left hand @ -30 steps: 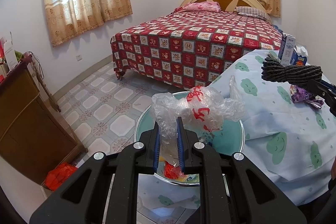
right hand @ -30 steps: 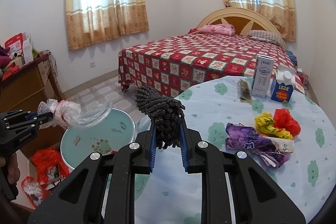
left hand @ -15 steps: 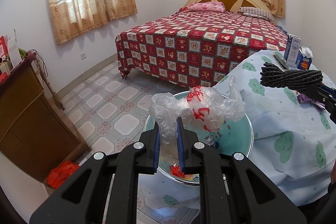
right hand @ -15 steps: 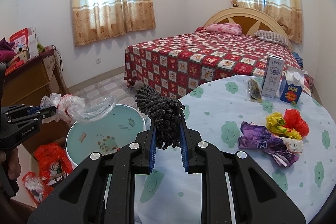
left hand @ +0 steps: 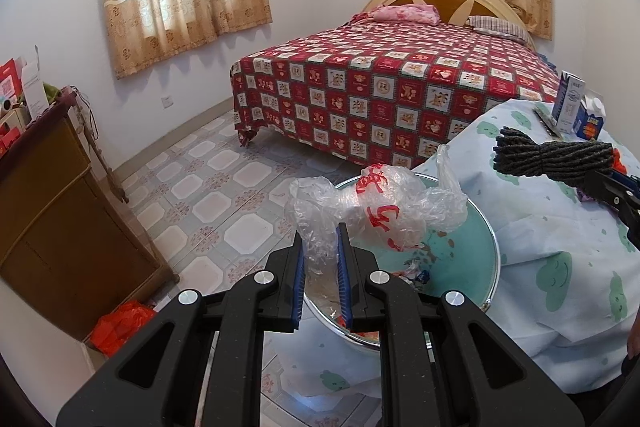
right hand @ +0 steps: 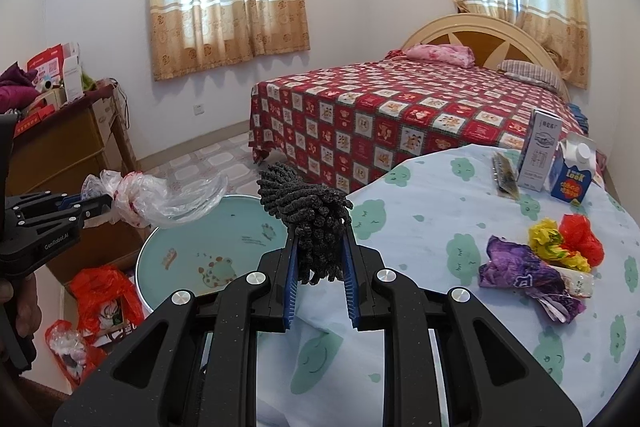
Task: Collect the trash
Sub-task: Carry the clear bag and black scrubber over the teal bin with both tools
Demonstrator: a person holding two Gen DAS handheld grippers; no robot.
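A bed point(right hand: 400, 115) under a red checked cover stood against the far wall, with curtained windows point(right hand: 228, 3) behind it and a brown wooden cabinet point(left hand: 52, 211) loaded with boxes off to the left. Nearer, a round table point(right hand: 460, 211) wore a pale blue cloth printed with green cloud faces. Beside the table's edge, lower down, sat a teal basin point(right hand: 192, 247) with a cartoon picture on its bottom and a few scraps of rubbish in it. Red plastic bags point(right hand: 102, 291) lay on the floor by the cabinet.

On the table's far side stood a tall white carton point(right hand: 540, 151) and, just beside it, a blue carton point(right hand: 572, 175), with a dark flat packet point(right hand: 505, 175) lying to their left. Closer in lay a heap of wrappers: a purple one point(right hand: 520, 267) touching yellow point(right hand: 550, 239) and red point(right hand: 580, 235) crumpled ones.

The left gripper point(left hand: 321, 259) was clamped on a crumpled clear plastic bag point(left hand: 380, 207) with red printing, holding it above the basin. The right gripper point(right hand: 319, 259) was closed on a dark grey chenille duster cloth point(right hand: 312, 215), bunched upright between its fingers, over the near edge of the table next to the basin.
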